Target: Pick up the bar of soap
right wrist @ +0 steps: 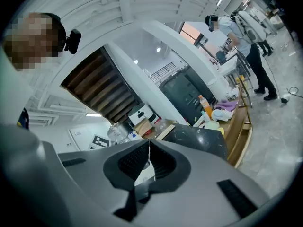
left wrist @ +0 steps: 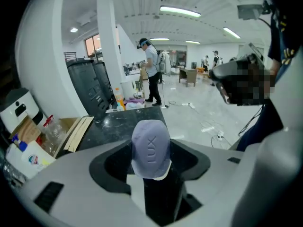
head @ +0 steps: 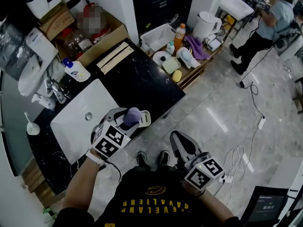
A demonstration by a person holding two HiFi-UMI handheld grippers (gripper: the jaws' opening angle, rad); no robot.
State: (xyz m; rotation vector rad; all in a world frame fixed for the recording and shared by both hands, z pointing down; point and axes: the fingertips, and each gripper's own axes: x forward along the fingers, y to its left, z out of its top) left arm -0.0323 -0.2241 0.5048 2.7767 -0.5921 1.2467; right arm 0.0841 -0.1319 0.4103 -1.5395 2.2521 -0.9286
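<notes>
Our left gripper (head: 131,121) is clamped on the bar of soap (left wrist: 150,148). It's a lavender bar w/ letters pressed in, standing on end btwn the two jaws, top half poking out past the tips. The jaws stand wide, one on each flat side of the bar. The soap is held clear of the black counter (head: 142,86), over its front edge, just by the near right corner of the white sink (head: 71,126). The left gripper's marker cube (head: 110,141) faces up at us.

Our right gripper (head: 176,137) is off the counter altogether, over the floor by our feet. Its jaws are pinched together, tips touching, nothing btwn them.

On the counter's back edge lie wood slats (head: 116,56) next to a cardboard box (head: 102,37). A blue-capped bottle (head: 75,71) sits at the sink's back right corner. Past the counter's far end there's a low shelf w/ an orange bottle (head: 179,36), a white basket (head: 158,36) and a kettle (head: 207,25). Another person (head: 270,22) stands well beyond that.
</notes>
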